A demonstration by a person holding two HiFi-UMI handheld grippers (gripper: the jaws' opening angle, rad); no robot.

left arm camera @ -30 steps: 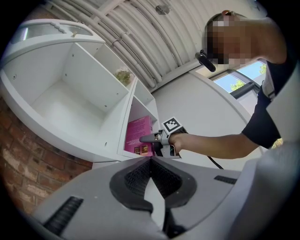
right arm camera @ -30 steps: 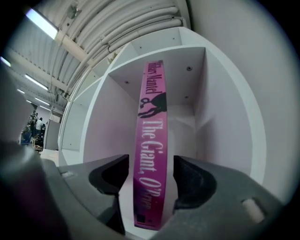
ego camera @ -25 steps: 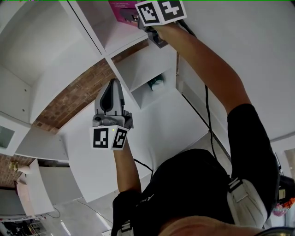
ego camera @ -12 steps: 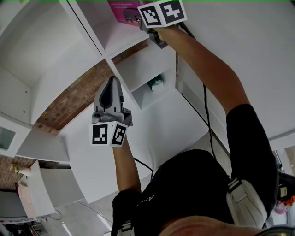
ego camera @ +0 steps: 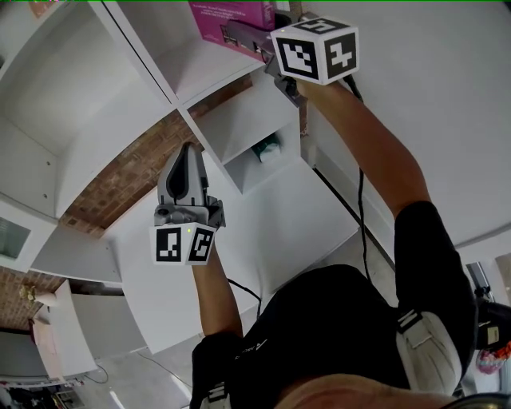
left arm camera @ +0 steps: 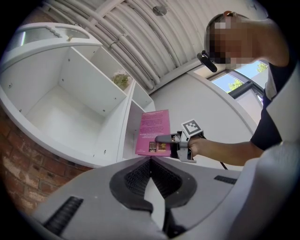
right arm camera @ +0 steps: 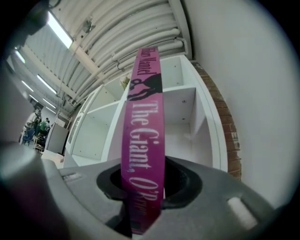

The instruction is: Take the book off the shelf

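A magenta book (ego camera: 231,20) shows at the mouth of a compartment of the white cube shelf (ego camera: 180,96), at the top of the head view. My right gripper (ego camera: 243,36) is shut on it. In the right gripper view the spine (right arm camera: 143,131) with pale lettering runs upright between the two pads, at my right gripper (right arm camera: 143,185). The left gripper view shows the book's back cover (left arm camera: 153,131), with the right gripper (left arm camera: 164,138) on its lower edge. My left gripper (ego camera: 187,156) hangs lower and to the left, shut and holding nothing; its tips (left arm camera: 150,161) meet.
The shelf has several open white compartments (left arm camera: 70,103). A small green thing (ego camera: 268,146) lies in one below the book, also seen as a tuft (left arm camera: 122,80). A brick wall (ego camera: 120,176) shows behind the shelf. The person's arms and dark shirt fill the lower right.
The right gripper has shifted right and down in the head view, and more of the magenta book shows with it. The left gripper has drifted slightly down and left.
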